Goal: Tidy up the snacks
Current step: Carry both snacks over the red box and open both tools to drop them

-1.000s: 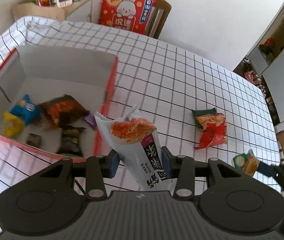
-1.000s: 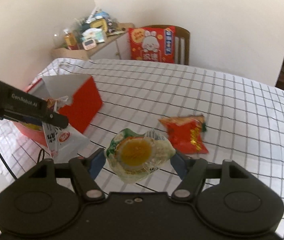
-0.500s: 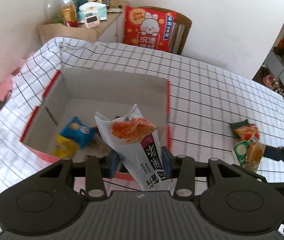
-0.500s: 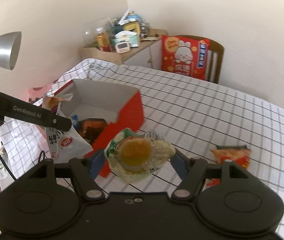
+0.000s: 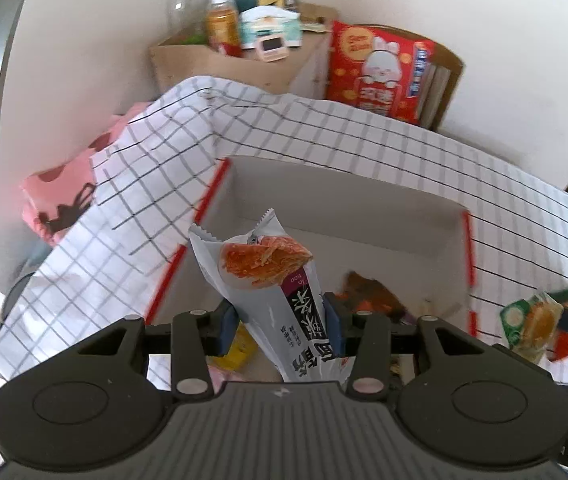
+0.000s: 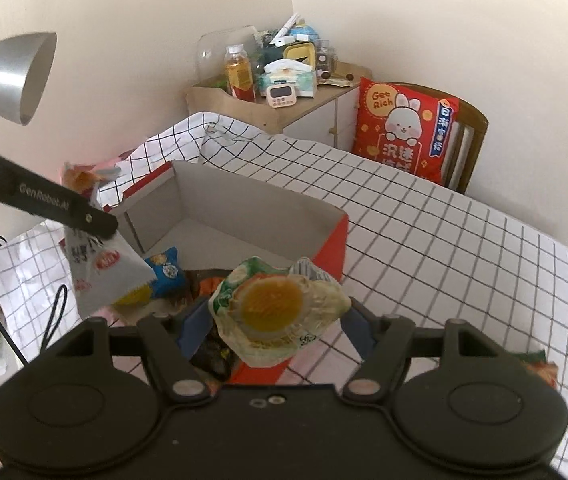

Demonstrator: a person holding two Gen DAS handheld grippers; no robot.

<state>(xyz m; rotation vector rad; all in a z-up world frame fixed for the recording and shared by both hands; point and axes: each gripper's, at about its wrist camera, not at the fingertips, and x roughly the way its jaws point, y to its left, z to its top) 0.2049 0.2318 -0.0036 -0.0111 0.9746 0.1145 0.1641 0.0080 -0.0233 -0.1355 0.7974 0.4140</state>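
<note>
Cream-walled room, counter (image 6: 444,248) draped in white cloth with black grid lines, wooden chair with red rabbit cushion (image 6: 404,132) behind. Open cardboard box, red outside and grey-white inside (image 6: 243,216), at the counter's near corner, already holding a blue snack pouch (image 6: 165,270), a yellow one and darker packets. Left tongs (image 5: 279,322) pinching a tall white snack packet with an orange food picture (image 5: 267,276), poised over the box's near edge. Right tongs (image 6: 277,330) pinching a crinkly green-and-white packet with a round orange picture (image 6: 275,310), hanging above the box's red near corner. Red-orange snack bag (image 6: 540,368) lying alone on the cloth, well apart from the box, mostly hidden behind the right tongs' body.

Step in hand, by the look of it: carrying both packets to the box. Next move likely calls for bringing each packet fully inside the walls, lowering a little, then spreading the tongs to drop; white packet tall enough to catch on the rim if released too near the edge. Afterwards, fetching the leftover red bag.
</note>
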